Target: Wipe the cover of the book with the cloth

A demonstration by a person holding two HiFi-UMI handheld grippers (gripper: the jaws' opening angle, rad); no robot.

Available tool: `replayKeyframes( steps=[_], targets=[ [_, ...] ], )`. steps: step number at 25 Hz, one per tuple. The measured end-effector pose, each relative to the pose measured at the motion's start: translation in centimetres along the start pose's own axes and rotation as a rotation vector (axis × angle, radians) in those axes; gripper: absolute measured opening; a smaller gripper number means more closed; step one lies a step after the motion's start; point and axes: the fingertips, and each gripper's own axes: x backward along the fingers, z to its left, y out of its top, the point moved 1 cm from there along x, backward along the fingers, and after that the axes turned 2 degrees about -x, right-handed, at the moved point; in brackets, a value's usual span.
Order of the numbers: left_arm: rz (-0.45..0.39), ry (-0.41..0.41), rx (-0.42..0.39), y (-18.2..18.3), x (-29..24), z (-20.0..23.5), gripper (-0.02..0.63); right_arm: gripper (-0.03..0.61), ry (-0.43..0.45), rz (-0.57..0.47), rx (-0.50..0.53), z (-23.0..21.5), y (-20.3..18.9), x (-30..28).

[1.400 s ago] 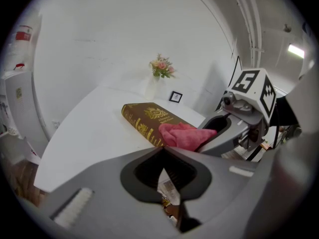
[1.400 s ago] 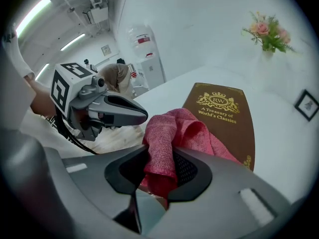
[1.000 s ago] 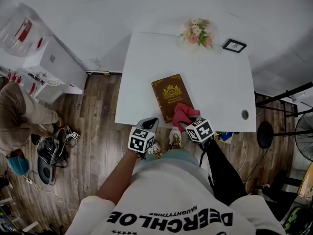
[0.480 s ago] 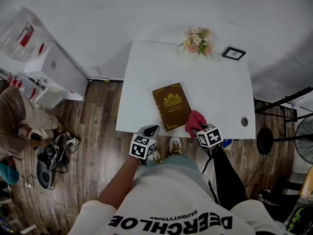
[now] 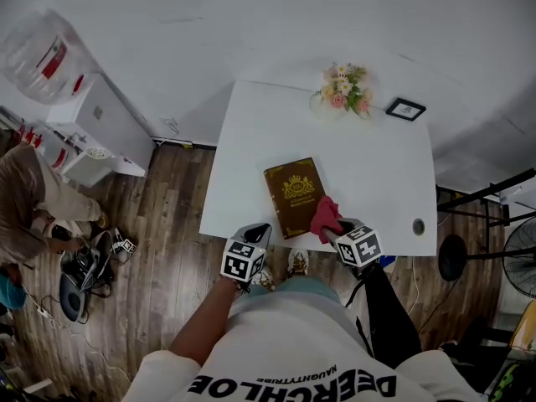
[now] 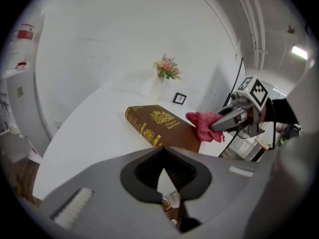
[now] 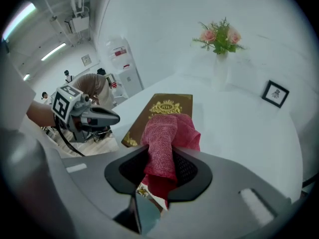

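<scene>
My right hand-held gripper (image 5: 337,231) clamps red cloth (image 5: 325,217); cloth sits over lower-right corner of brown book (image 5: 293,193). Book lies flat at frame centre, near front edge of white surface (image 5: 251,132). My left hand-held gripper (image 5: 256,211) has jaws together, empty, at surface's front edge, lower left of book.

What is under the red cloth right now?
The cloth, clamped in the right gripper, covers the near right corner of the book on the table. That bit of cover is hidden; the gold emblem and the rest of the cover show.
</scene>
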Motion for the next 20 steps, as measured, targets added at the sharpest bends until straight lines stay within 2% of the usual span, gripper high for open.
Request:
replayKeyframes(
  steps=[4, 9, 14, 20],
  targets=[
    [-0.024, 0.025, 0.003, 1.2, -0.4, 0.2, 0.051, 0.102, 0.073, -0.039, 0.066, 2.2, 5.2, -2.2],
    [-0.058, 0.072, -0.031, 3.6, -0.4, 0.9, 0.051, 0.103, 0.14, 0.012, 0.169, 4.8, 8.8, -6.2],
    [-0.078, 0.132, -0.012, 5.2, 0.0, 2.3, 0.051, 0.102, 0.177, 0.079, 0.167, 5.1, 8.8, -9.6],
    [-0.052, 0.163, 0.013, 4.4, -0.5, 3.1, 0.051, 0.101, 0.189, 0.091, 0.203, 5.5, 8.4, -10.1]
  ],
)
